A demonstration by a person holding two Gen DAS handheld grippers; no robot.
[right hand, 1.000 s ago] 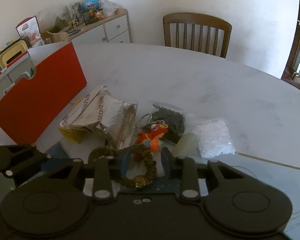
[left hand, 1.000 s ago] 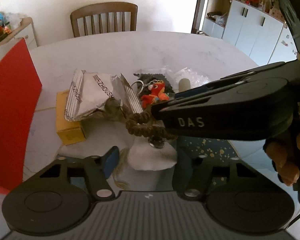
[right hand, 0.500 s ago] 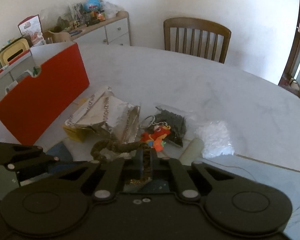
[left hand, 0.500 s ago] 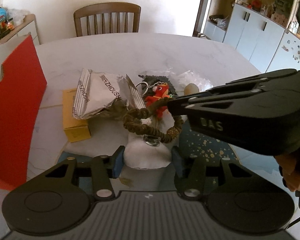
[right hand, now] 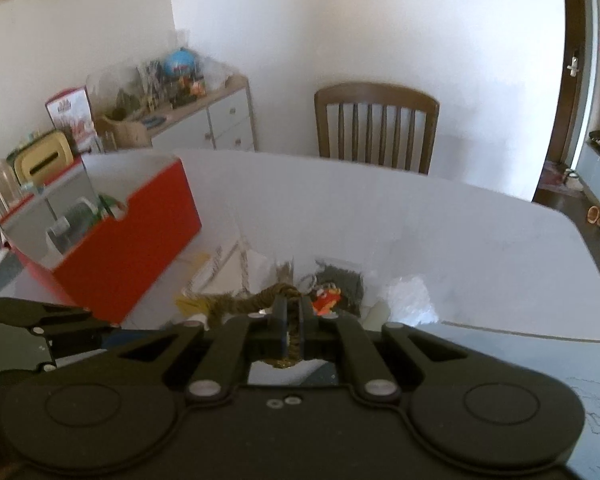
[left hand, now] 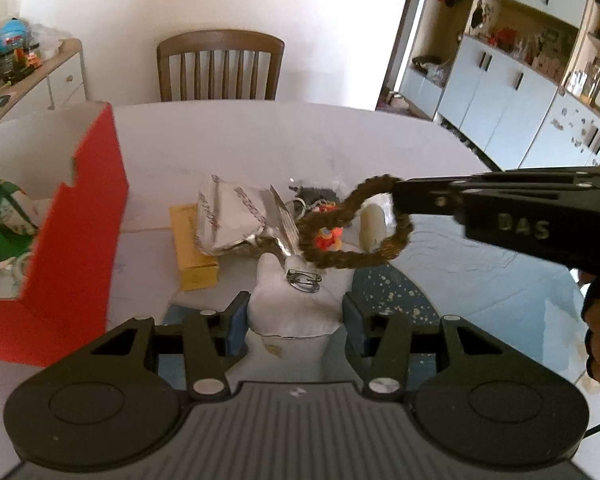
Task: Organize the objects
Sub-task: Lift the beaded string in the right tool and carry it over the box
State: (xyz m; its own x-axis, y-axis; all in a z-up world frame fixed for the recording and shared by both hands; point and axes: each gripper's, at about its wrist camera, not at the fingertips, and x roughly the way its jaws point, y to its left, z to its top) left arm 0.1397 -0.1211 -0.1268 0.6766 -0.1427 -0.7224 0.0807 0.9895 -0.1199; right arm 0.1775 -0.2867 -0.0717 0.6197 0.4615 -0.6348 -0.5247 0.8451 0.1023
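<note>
Left wrist view: right gripper (left hand: pixel 398 200) clamped on rope loop (left hand: pixel 352 228) hanging above the clutter right of red box (left hand: pixel 80 240), left gripper (left hand: pixel 296 316) spread empty; carry it high over box's wall before releasing.

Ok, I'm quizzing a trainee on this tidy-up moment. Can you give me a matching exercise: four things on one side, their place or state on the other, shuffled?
Things:
1. brown braided loop
2. white pouch
3. yellow box
4. red storage box

Places or states:
A. partly under the silver foil bag
B. pinched in the shut right gripper, off the table
C. between the open left gripper fingers
D. at the table's left, already holding items

Pairs: 1-B, 2-C, 3-A, 4-D
</note>
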